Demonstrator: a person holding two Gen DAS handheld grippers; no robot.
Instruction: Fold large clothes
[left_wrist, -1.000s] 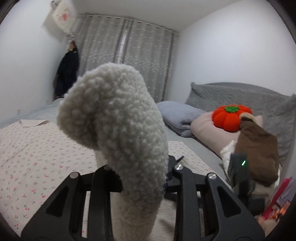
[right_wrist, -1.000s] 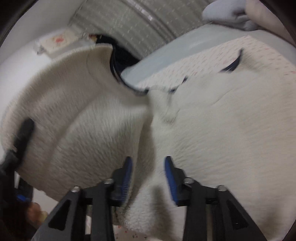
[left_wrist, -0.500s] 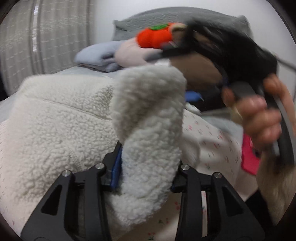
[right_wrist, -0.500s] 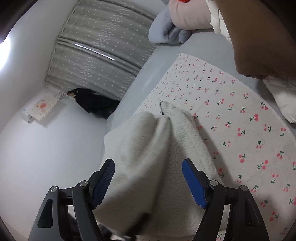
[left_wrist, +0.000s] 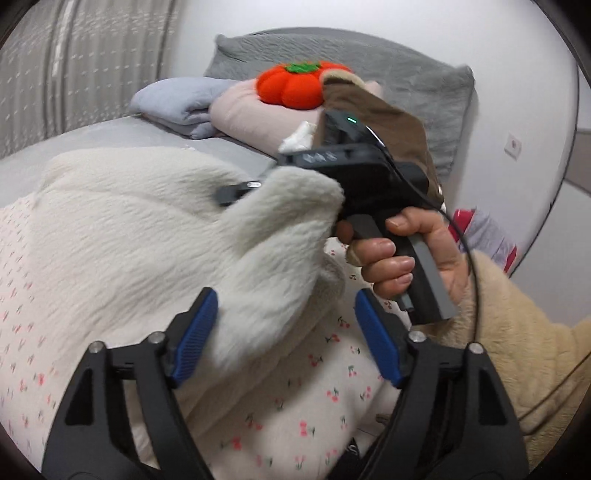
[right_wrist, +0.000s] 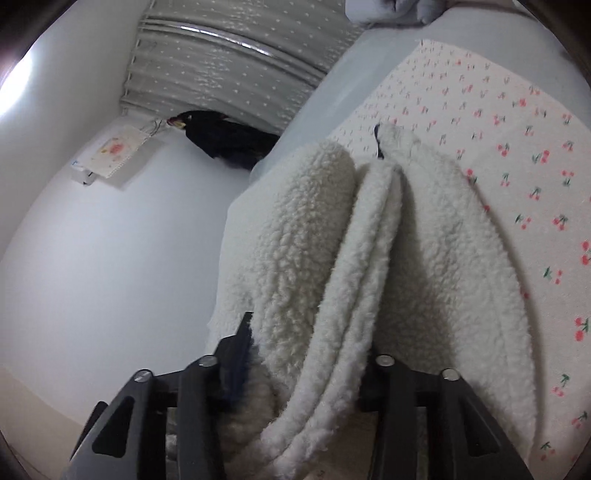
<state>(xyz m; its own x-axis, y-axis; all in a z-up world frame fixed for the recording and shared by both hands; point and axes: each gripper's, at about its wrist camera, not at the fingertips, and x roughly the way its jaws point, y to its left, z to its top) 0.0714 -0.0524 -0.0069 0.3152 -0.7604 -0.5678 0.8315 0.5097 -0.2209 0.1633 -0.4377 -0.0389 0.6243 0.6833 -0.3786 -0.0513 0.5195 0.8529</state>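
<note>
A cream fleece garment lies on the cherry-print sheet. In the left wrist view my left gripper is open, its blue pads apart, with a fold of fleece lying loose between them. My right gripper's body and the hand on it show just beyond, holding up a corner of the fleece. In the right wrist view my right gripper is shut on several bunched layers of the fleece garment, which hangs forward over the sheet.
At the bed's head lie a grey pillow, a red pumpkin cushion, a brown garment, a pink pillow and a folded blue blanket. Grey curtains and a dark coat stand by the white wall.
My left gripper has opened and let go of the fleece. My right gripper, open half a second ago, has closed on the bunched layers.
</note>
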